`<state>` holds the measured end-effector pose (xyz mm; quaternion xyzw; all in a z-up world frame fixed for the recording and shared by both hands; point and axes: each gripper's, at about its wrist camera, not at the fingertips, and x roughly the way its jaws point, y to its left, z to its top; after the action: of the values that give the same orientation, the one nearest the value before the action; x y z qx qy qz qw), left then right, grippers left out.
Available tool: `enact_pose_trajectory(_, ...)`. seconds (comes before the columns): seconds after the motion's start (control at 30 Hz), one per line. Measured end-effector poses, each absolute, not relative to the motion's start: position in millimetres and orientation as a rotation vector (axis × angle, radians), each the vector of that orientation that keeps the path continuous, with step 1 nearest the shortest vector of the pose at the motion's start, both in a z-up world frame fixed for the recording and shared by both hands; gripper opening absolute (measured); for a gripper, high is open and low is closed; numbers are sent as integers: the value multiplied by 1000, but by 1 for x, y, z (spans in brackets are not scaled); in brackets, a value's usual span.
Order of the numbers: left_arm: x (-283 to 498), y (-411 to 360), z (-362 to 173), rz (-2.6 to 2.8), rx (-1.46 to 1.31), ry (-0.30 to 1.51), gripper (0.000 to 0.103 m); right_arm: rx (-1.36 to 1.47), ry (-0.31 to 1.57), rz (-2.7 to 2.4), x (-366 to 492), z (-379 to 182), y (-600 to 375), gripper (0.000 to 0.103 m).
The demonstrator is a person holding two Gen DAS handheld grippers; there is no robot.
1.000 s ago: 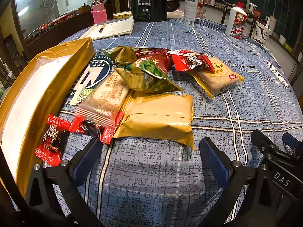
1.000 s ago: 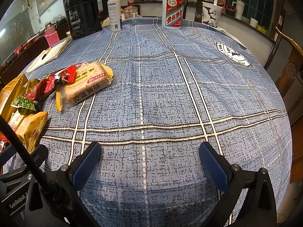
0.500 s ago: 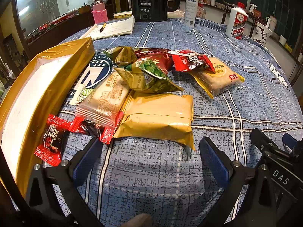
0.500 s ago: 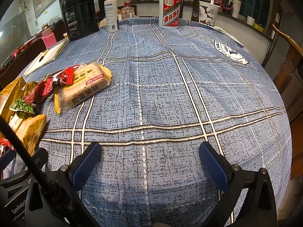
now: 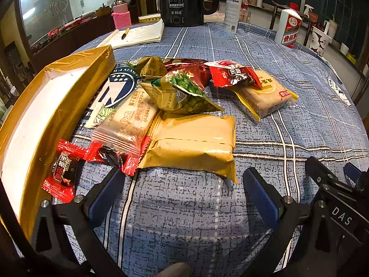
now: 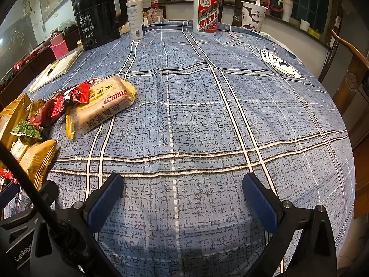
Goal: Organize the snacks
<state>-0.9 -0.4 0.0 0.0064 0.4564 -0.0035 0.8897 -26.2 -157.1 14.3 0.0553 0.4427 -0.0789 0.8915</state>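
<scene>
A pile of snack packets lies on the blue plaid tablecloth. In the left wrist view a big gold packet [image 5: 193,143] lies nearest, just beyond my open, empty left gripper [image 5: 182,198]. Beside it are a pale biscuit packet [image 5: 129,122], a green pea packet [image 5: 184,94], red candy packets [image 5: 62,173] and a yellow-edged cake packet [image 5: 265,94]. A gold-rimmed white box [image 5: 69,92] lies at the left. My right gripper [image 6: 182,200] is open and empty over bare cloth, to the right of the pile; the cake packet [image 6: 101,108] lies at its far left.
A black kettle [image 6: 99,16], a white spray bottle [image 6: 135,11], a white liquor bottle [image 6: 206,11] and a paper cup [image 6: 253,16] stand along the far edge. An open notebook with a pen [image 5: 138,34] lies at the back left. A wooden chair [image 6: 350,73] stands at the right.
The right wrist view has shifted slightly, so the far objects sit a little lower and closer. The left gripper and the snacks have not moved.
</scene>
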Motion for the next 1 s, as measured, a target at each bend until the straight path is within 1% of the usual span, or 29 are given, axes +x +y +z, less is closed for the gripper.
enact_pose_trajectory(1.0,-14,-4,2,-57,42,987,102,114,919,-167,-26,14,-154,103)
